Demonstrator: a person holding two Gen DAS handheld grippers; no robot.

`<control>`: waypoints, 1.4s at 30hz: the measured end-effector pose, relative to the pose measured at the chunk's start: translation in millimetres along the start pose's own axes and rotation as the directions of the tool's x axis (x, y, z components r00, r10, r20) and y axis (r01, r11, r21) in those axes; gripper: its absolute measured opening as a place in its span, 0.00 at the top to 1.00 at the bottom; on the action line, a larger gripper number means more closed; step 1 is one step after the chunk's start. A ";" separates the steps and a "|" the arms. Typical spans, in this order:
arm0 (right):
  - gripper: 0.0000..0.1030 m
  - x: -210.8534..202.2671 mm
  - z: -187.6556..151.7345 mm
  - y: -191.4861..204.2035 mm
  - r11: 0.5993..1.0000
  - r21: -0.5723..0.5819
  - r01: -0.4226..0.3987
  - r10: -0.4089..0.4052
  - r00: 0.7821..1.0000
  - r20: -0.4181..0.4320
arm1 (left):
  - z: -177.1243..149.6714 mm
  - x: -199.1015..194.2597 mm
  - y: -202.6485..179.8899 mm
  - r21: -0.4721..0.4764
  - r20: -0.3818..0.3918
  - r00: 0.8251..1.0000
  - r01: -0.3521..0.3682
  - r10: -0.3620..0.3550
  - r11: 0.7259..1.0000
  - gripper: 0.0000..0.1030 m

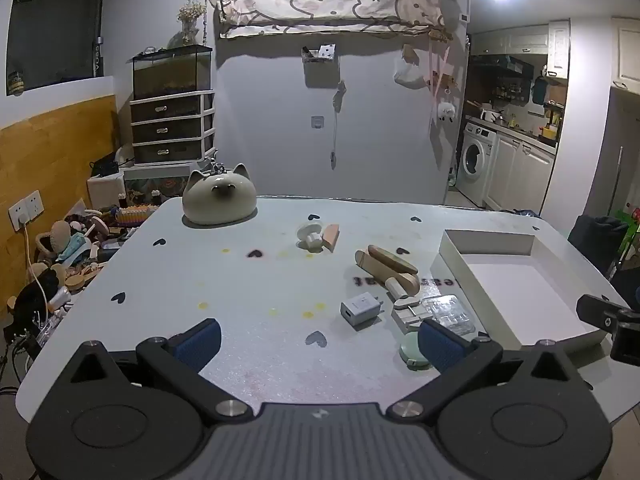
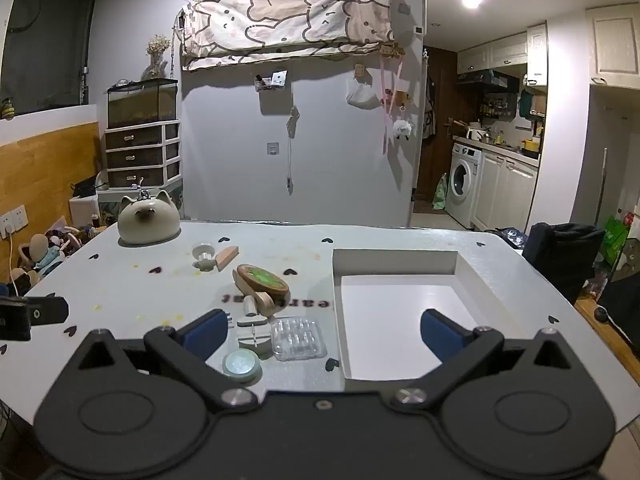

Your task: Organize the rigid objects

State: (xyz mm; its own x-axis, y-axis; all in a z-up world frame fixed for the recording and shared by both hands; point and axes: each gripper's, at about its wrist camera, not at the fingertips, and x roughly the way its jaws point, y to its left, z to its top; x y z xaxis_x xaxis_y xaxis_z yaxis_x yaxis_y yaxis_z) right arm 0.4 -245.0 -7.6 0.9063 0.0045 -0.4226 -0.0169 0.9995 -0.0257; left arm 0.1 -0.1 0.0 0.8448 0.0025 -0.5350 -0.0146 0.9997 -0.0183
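Both grippers wide open, nothing held: left gripper [image 1: 318, 340] hangs over bare table [image 1: 168, 280] near the front edge, right gripper [image 2: 322, 334] straddles the near-left corner of the white box [image 2: 460, 268], its left pad over the clutter and its right pad over the box floor. Box is empty, sits on the table's right side. Loose items cluster just left of it: white charger [image 1: 360, 309], round green compact [image 2: 241, 365] nearest the front, clear plastic blister tray [image 2: 298, 338], small white slotted piece [image 2: 251, 330], wooden brush [image 2: 262, 280] with green top. Farther back, apart from the cluster: white knob-like piece [image 1: 310, 236] touching a tan wedge [image 1: 331, 237]. Cat-shaped ceramic [image 1: 219, 199] at the far-left corner.
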 end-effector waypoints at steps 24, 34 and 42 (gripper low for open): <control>0.00 1.7 0.2 -2.8 1.000 0.002 -0.005 0.005 1.000 -0.004 | 4.0 0.1 -0.3 -0.011 0.005 1.000 -0.009 0.009 1.000 0.00; 0.00 5.9 2.6 1.2 1.000 0.004 -0.006 0.006 1.000 -0.009 | 3.2 0.8 -0.8 -0.013 0.005 1.000 -0.008 0.008 1.000 0.00; 0.00 7.4 -0.1 2.4 1.000 0.008 -0.001 0.001 1.000 -0.011 | 2.9 0.9 -0.9 -0.013 0.003 1.000 -0.007 0.008 1.000 0.00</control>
State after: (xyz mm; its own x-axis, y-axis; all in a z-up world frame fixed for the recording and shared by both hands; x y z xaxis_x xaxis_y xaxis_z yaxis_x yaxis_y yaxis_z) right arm 7.0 -242.6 -10.9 0.9016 0.0053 -0.4326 -0.0144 0.9997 -0.0179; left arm 2.4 -0.9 1.9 0.8465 0.0101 -0.5323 -0.0280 0.9993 -0.0255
